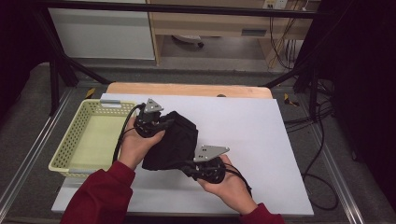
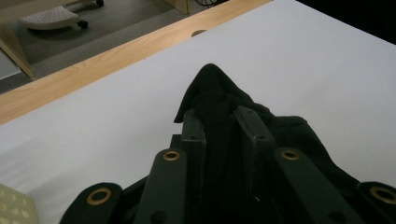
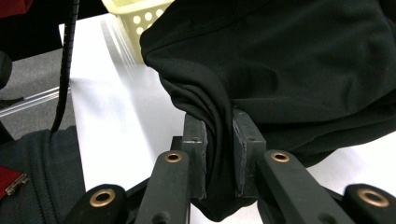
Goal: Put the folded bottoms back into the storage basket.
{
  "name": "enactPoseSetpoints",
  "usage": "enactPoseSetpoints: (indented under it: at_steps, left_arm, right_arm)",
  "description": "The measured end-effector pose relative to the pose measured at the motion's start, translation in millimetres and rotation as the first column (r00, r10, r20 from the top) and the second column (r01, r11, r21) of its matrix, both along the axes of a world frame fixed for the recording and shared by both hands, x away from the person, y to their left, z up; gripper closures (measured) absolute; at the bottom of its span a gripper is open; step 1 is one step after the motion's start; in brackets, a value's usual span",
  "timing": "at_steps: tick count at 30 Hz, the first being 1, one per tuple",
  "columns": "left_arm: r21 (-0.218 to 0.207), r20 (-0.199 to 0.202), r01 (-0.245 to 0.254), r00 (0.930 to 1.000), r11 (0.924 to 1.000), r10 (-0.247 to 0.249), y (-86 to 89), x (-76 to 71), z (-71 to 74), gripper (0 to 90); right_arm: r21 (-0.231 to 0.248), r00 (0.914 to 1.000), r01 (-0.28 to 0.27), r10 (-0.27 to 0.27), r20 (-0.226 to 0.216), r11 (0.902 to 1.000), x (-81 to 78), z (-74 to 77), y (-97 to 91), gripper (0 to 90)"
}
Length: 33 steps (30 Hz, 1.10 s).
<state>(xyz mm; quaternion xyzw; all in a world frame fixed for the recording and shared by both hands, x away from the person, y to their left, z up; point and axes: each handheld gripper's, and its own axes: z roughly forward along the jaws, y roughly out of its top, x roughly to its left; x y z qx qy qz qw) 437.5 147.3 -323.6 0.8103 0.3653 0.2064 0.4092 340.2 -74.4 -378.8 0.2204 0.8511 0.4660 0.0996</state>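
You've got the black garment (image 1: 173, 140) pinched at both ends: left gripper (image 2: 223, 122) is clamped on a bunched fold at the far end, right gripper (image 3: 218, 140) is clamped on another fold at the near end, cloth squeezed between both sets of pads. The garment hangs as a slack bundle between the two tools, over the white board (image 1: 261, 140), left of its middle; whether its lowest part is resting on the board or just off it, I can't tell. Its long axis runs diagonally, from your left hand (image 1: 137, 142) at far-left to your right hand (image 1: 229, 182) at near-right. The key relation: the yellow basket (image 1: 74, 140) sits to the left, just beside the board's left edge, and your left gripper is the nearer of the two, close to the basket's right rim. My read is that the bundle goes left, so the left end leads and the right end has to travel further across. Keep both grips level or the sagging middle will likely drag or catch on the rim.
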Motion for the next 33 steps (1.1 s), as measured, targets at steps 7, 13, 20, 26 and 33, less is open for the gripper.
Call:
enactPoseSetpoints:
  at_steps: [7, 13, 20, 26, 33]
  left_arm:
    - [0.007, -0.002, -0.012, 0.9999, 0.9999, 0.012, 9.6, 6.3, 7.7, 74.8]
    - [0.019, 0.005, -0.021, 0.9998, 0.9996, 0.021, 19.9, 9.5, 12.6, 74.9]
    - [0.023, 0.011, -0.037, 0.9992, 0.9990, 0.037, 33.4, 11.5, 18.4, 74.9]
    - [0.015, 0.022, -0.062, 0.9979, 0.9980, 0.061, 44.3, 10.6, 22.1, 74.9]
    - [0.011, 0.030, -0.076, 0.9967, 0.9971, 0.075, 58.9, 11.0, 27.4, 74.9]
  right_arm:
    - [-0.010, 0.9998, -0.021, 0.021, 0.007, 0.9997, 7.4, 9.6, 9.4, 78.1]
    - [-0.010, 0.9992, -0.040, 0.040, 0.007, 0.9992, 14.0, 16.0, 20.1, 78.1]
    - [-0.016, 0.9980, -0.062, 0.063, 0.004, 0.9979, 20.5, 21.0, 34.1, 78.1]
    - [-0.006, 0.9965, -0.084, 0.084, 0.002, 0.9965, 24.4, 24.7, 45.2, 78.2]
    - [0.001, 0.9938, -0.110, 0.110, 0.015, 0.9939, 29.2, 30.4, 58.8, 78.1]
